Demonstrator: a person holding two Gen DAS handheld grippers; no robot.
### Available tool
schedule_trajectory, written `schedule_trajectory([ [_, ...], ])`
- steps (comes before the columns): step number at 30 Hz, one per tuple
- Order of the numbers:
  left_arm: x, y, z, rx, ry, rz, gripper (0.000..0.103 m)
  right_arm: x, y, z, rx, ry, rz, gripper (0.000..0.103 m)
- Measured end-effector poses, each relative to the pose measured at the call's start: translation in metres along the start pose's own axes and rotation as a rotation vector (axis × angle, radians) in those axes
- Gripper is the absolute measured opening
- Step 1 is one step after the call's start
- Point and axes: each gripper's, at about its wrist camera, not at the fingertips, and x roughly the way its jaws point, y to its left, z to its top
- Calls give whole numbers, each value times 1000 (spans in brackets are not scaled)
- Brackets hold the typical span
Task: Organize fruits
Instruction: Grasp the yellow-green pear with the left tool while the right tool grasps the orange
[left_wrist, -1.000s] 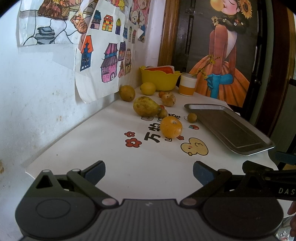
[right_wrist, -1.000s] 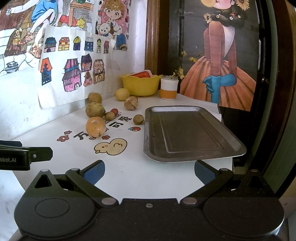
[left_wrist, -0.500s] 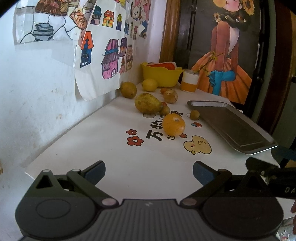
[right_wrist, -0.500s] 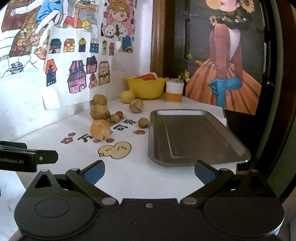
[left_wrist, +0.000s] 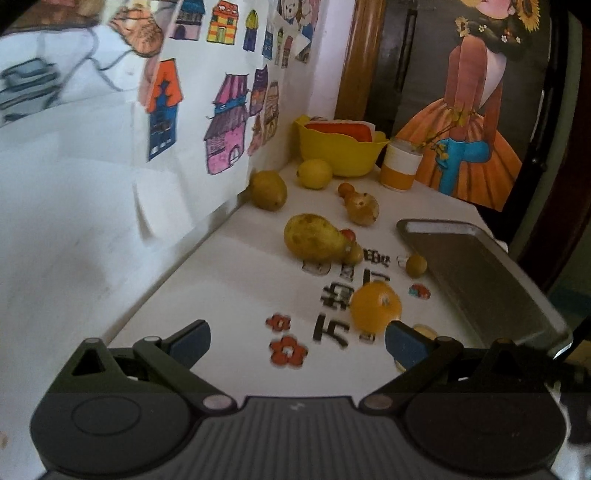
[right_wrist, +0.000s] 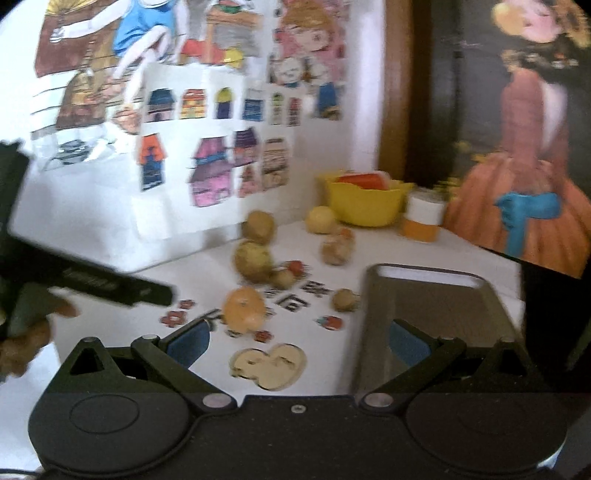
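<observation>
Both grippers hover over the table's near edge. Left gripper: fingers wide apart, empty. Right gripper: fingers wide apart, empty. The orange lies at 1 o'clock from the left gripper, just beyond its right fingertip. The tray is empty, its near corner at the table edge. Other fruit clusters at 12 o'clock; bare tabletop lies at 11 o'clock.
</observation>
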Motion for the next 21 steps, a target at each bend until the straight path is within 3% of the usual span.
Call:
schedule_trajectory([
  [4, 18, 1, 20, -3, 1, -23, 103, 22, 5, 8, -17, 48, -2, 102],
  [12, 55, -3, 46, 59, 12, -55, 102, 70, 13, 14, -1, 119, 108, 102],
  [17, 81, 3, 59, 55, 31, -123, 102, 99, 14, 18, -15, 156, 150, 93],
  [21, 108, 2, 65, 96, 51, -116, 102, 118, 15, 17, -31, 183, 154, 89],
])
